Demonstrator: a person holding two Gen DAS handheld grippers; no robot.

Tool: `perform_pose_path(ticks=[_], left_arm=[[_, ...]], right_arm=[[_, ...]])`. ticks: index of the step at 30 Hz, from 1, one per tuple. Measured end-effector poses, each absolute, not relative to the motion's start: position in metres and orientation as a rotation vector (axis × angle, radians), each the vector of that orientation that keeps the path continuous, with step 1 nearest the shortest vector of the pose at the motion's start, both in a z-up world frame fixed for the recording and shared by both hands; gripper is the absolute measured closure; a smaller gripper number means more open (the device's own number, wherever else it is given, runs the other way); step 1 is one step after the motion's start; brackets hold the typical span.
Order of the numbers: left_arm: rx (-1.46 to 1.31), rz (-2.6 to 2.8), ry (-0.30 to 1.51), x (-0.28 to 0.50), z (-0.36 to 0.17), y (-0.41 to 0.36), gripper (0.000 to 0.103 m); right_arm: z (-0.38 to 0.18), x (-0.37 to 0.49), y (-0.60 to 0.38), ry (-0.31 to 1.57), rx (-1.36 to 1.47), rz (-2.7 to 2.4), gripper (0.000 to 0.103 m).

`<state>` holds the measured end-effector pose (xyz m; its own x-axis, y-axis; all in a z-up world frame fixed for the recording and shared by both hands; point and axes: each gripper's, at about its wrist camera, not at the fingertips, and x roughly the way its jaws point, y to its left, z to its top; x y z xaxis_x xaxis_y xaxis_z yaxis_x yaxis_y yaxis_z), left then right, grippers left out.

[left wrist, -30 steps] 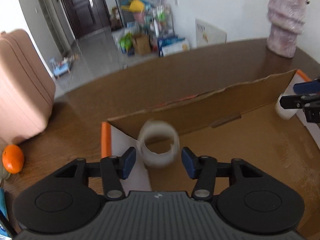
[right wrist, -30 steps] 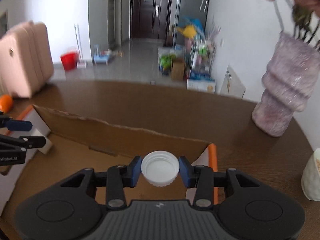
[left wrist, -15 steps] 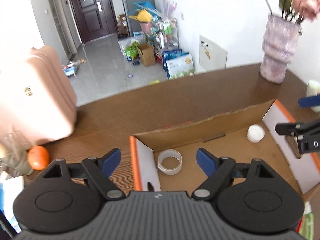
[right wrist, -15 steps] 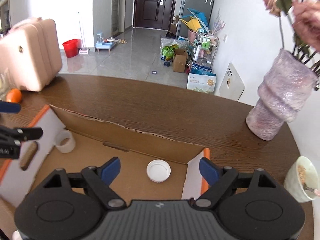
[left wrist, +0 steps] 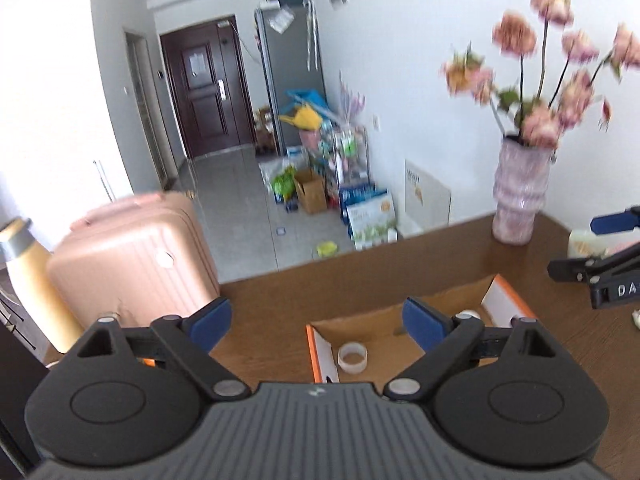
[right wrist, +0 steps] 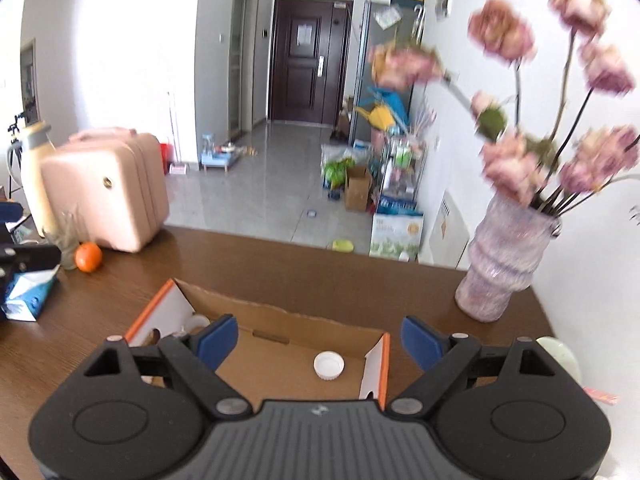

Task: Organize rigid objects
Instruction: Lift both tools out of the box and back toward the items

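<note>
Two views, tape roll [left wrist: 352, 357], orange [right wrist: 89, 257]

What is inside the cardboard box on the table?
Inside the cardboard box lie a white bottle cap near one end and a tape ring near the other. The gripper bodies hide the box's near part.

Brown, wood-grained table [right wrist: 280, 276] underneath it all. On it, tan cardboard box [right wrist: 288, 356] with white end flaps edged in orange. White bottle cap [right wrist: 329, 365] on the box floor; pale translucent tape roll [left wrist: 352, 356] at the box's other end. Blue pads on black fingers for the left gripper [left wrist: 316, 320], same for the right gripper [right wrist: 320, 340]. Right of the box, mottled pink-and-white ribbed vase [right wrist: 502, 264] with faded pink flowers [right wrist: 516, 168]. Left of the box, bright orange fruit [right wrist: 89, 257] and a pink suitcase [right wrist: 106, 192].
</note>
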<state>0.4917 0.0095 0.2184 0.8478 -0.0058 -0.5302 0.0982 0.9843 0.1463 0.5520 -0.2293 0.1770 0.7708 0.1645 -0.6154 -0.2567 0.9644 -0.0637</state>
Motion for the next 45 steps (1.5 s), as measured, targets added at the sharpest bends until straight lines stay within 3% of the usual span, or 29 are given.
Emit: perform_pose_path(ticks=[10,20,33,45], left_arm=[[0.172,-0.035,0.362,0.392,0.28,0.009,0.001],[0.116,-0.052,0.206,0.274,0.285,0.011,0.0],[0.12,-0.06,0.205,0.149,0.2,0.027,0.0],[0.142,-0.029,0.17,0.051,0.091,0.043,0.0]], right_arm=[[0.252,0.458,-0.237,0.474,-0.144,0.232,0.007],[0.274,0.344,-0.264,0.274,-0.084,0.268,0.003],[0.217,0.199,-0.327,0.192,-0.01,0.309,0.0],[0.101,0.113,-0.33,0.238,-0.062,0.278,0.0]])
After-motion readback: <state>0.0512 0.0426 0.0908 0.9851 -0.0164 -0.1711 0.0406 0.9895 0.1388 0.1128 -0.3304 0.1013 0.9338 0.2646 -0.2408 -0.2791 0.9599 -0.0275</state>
